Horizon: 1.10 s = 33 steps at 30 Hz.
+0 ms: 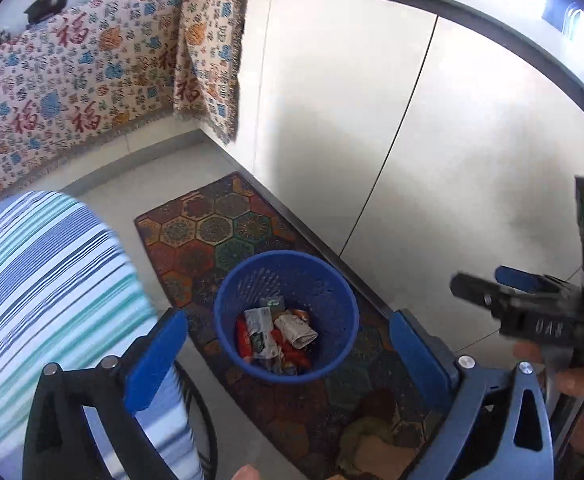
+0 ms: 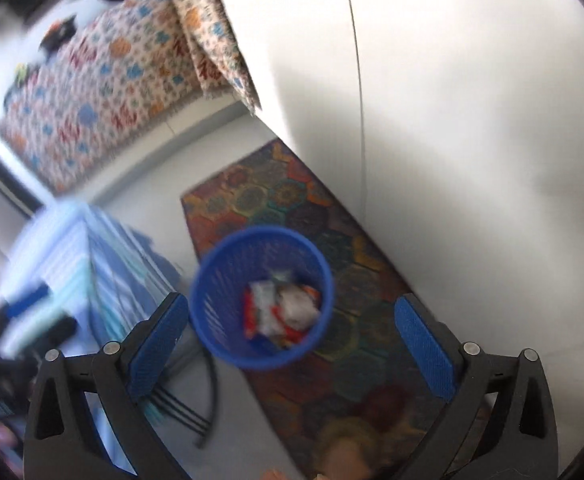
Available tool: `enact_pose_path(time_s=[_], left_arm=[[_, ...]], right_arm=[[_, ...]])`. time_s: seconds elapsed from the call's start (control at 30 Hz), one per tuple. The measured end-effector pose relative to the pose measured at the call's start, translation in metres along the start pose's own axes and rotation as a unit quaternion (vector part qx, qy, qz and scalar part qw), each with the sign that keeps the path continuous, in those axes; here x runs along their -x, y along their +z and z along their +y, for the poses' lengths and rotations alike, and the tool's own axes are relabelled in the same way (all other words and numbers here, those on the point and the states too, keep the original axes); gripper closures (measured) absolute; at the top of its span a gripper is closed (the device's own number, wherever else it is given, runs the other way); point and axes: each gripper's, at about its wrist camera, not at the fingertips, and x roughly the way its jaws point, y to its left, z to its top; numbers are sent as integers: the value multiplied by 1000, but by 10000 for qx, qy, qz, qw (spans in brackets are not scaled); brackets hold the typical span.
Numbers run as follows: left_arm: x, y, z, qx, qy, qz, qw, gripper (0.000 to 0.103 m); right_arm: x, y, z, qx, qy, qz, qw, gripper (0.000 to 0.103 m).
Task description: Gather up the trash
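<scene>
Both tools are hanging above the floor and pointing steeply down at a blue bin (image 1: 286,316). The left tool (image 1: 287,354) is standing as wide open as it goes, with nothing between its blue pads; the right tool (image 2: 292,344) is standing just as wide and is also holding nothing. In each wrist view the bin is sitting below and between the tips, on a patterned mat (image 1: 227,232) laid along pale cupboard doors (image 1: 372,120).

The trash (image 1: 275,336) is lying at the bottom of the bin: a crumpled grey-white packet, a rolled wad of paper and red-and-orange wrappers. These are looking light, thin and crushable, probably slick where the film is glossy, so a pinch on a folded edge or on the thick of the roll would likely be holding best. The bin itself is looking like light perforated plastic, stiff enough to be taken by its rim.

Print on the packets is too small to read. The hanging cloth (image 1: 71,80) beyond the left tool is repeating the red character 福. The right tool's body, seen from the left wrist, is carrying pale letters that I cannot make out.
</scene>
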Motion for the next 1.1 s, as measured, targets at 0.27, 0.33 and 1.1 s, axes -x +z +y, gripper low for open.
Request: enact_pose_path(time_s=[0.27, 0.33, 1.1], left_arm=[[32, -47, -27, -248, 480, 224, 9983, 0], [37, -52, -30, -319, 690, 261, 9968, 0], [63, -52, -31, -111, 643, 293, 9974, 0]], right_arm=[[42, -58, 6, 242, -438, -151, 9986, 0], [52, -63, 5, 250, -427, -204, 9986, 0], [85, -72, 24, 543, -223, -357, 9976, 0]])
